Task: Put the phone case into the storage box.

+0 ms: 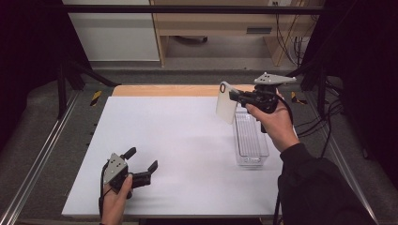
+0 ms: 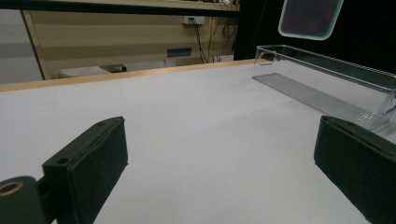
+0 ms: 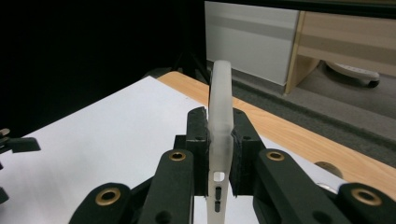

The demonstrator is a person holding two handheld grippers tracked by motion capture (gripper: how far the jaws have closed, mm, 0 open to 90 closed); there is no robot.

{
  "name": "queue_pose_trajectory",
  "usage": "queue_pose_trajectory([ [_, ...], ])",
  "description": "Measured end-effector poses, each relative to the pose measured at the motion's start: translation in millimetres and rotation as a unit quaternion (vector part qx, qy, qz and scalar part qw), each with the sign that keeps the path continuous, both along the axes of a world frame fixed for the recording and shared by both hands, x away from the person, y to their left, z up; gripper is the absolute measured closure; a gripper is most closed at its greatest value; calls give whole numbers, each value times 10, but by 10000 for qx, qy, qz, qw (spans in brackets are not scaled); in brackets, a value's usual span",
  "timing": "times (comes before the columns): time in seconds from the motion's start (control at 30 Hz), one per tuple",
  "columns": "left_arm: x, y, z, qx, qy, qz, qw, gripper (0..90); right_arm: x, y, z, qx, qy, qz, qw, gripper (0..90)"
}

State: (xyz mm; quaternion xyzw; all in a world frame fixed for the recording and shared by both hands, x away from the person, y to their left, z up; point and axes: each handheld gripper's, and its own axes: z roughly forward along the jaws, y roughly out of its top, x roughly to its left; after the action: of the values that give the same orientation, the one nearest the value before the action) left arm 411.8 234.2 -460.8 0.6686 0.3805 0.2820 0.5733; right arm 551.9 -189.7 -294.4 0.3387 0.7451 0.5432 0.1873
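My right gripper is shut on a white, translucent phone case, held upright in the air above the far end of a clear plastic tray. In the right gripper view the phone case stands edge-on, pinched between the two black pads. My left gripper rests open at the table's near left with nothing between its fingers. From the left gripper view, the phone case hangs at the upper right, above the clear tray.
A white sheet covers the table; a wooden strip shows at its far edge. Behind stand a white cabinet and a wooden shelf. Black frame posts and cables flank both sides.
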Motion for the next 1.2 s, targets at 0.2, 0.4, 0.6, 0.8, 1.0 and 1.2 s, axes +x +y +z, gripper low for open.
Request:
queue_pose_trajectory([
  [0.2, 17, -16, -6, 29, 30, -40, 10000, 23, 53, -135, 34, -46, -41, -159, 9999, 810],
  [0.4, 12, -8, -9, 39, 28, -23, 10000, 23, 113, -261, 45, -118, -97, -329, 9993, 810],
  [0.6, 19, -14, -17, 30, -12, -26, 10000, 23, 178, -383, 23, -157, -78, -521, 9985, 810],
  [0.8, 28, 6, -15, 112, -156, -6, 9998, 22, 263, -454, -71, -291, -38, -660, 9974, 810],
  [1.0, 43, 43, -8, 32, -199, 51, 9998, 23, 359, -517, -213, -353, 59, -815, 9960, 810],
  [1.2, 45, 35, -14, 14, -197, 29, 9998, 24, 499, -584, -355, -450, 203, -937, 9944, 810],
])
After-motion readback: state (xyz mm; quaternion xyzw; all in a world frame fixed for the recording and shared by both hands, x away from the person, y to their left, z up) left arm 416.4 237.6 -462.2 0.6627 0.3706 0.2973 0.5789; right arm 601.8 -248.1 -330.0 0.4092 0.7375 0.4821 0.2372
